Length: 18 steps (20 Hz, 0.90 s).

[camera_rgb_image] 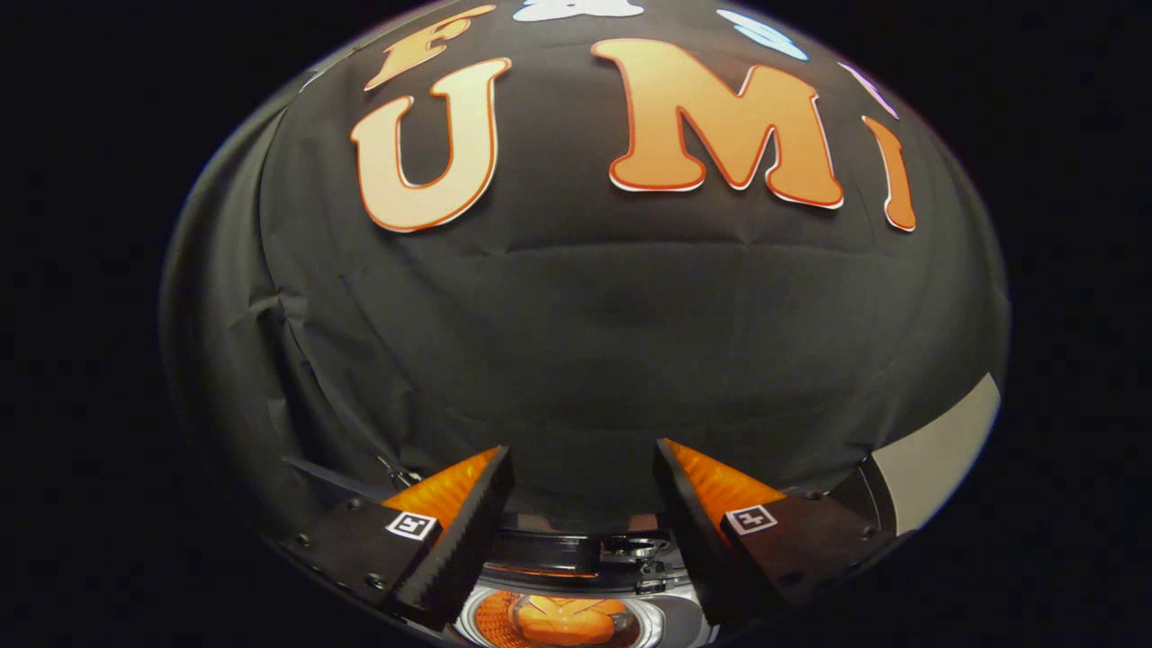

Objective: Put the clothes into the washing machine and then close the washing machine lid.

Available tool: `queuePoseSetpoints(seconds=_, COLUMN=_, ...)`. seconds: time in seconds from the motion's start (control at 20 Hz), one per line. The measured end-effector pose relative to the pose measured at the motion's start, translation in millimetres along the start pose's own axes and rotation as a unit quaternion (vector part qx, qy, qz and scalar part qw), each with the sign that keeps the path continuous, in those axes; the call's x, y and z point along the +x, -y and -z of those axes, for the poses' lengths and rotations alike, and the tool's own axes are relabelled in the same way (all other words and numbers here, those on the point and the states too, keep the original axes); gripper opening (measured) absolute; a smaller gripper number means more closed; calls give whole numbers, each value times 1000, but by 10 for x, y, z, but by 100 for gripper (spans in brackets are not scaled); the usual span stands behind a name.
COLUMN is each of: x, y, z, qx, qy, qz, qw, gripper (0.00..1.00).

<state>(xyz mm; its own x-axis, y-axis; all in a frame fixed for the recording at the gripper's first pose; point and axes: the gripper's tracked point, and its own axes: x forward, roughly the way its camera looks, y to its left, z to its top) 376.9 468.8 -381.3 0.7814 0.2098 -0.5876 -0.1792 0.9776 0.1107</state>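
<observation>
Two ridged fingers of the gripper (583, 468) stand apart with nothing between them, raised toward the black cloth wall (576, 342). Low between the fingers sits the washer (670, 621), its round mouth facing up, ringed by a pale glossy rim. Inside the drum lies a crumpled orange cloth (562, 621), soft and bunched. The lid (549, 551) stands raised behind the mouth, dark and shiny.

Gripper (583, 472): toothed jaws, square coded tags, dark screwed mounts
</observation>
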Motion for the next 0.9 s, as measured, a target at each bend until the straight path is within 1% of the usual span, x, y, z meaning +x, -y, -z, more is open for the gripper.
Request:
queuePoseSetpoints(seconds=0.3, x=-35, y=0, z=-10, qx=-9, qy=25, qz=2, qw=1000, gripper=100)
queuePoseSetpoints(seconds=0.75, x=-131, y=13, z=15, qx=-11, qy=33, qz=-2, qw=999, gripper=100)
queuePoseSetpoints(seconds=0.9, x=-226, y=10, z=57, qx=-13, qy=37, qz=-5, qw=999, gripper=99)
